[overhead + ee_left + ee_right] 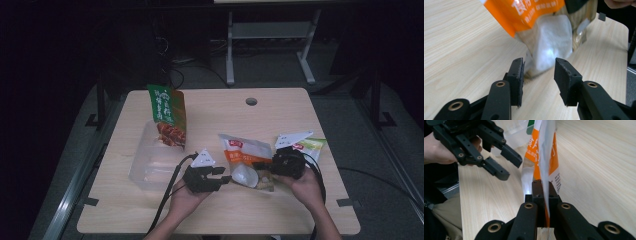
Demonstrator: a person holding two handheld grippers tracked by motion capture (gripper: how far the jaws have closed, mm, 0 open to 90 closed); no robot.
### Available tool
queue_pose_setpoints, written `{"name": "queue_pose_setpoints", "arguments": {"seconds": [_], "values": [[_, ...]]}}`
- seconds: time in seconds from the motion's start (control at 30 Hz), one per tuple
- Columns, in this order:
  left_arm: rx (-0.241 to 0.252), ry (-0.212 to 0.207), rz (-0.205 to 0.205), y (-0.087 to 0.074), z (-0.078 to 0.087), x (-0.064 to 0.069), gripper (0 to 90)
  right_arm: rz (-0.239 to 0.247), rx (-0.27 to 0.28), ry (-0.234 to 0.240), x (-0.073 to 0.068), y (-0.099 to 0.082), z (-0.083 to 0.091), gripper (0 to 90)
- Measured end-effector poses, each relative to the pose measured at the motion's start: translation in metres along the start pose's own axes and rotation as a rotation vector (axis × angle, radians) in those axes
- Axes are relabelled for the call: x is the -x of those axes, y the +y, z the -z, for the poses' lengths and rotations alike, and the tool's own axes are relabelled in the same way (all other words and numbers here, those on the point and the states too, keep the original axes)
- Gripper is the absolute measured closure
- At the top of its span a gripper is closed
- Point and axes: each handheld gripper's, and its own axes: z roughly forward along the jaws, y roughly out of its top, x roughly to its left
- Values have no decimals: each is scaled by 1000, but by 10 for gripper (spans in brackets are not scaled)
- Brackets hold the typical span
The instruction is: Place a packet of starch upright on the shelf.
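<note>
right gripper sits at the near right of the table in the high view, its jaws clamped on the edge of the orange-and-white snack bag, which lies between the two hands. left gripper hovers just left of the bag's near end, jaws apart and nothing between them. farther left a clear plastic bin holds a green-and-red snack bag standing upright, and a pale green packet lies at the far right, beside the right hand.

seen from the left gripper view, the left gripper has its two pads spread, with the orange-and-white snack bag close ahead and raised off the wood at one side; its clear lower part shows pale contents and a glossy film. the pads do not press on it.

from the right gripper view, the right gripper is pinched together on the thin flat seam of the orange-and-white snack bag, which rises edge-on from the jaws. the left gripper hangs open to the left.

judging by this, the bag is light, soft and crinkly, with slick film that could slide out of a shallow pinch, and its contents may crush. the flat sealed edge or a corner looks the safest place to grip, not the puffed middle.
</note>
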Motion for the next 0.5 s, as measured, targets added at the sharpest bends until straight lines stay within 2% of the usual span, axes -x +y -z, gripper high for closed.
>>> {"name": "queue_pose_setpoints", "arguments": {"seconds": [0.03,0.23,0.5], "values": [[-6,-1,-19,-1,3,3,586,2,7,-4,0,0,1,898],[-23,-12,-67,-6,11,10,557,1,21,0,-3,4,2,898],[-16,-29,-74,-19,25,17,496,4,35,8,-7,15,-1,898]]}}
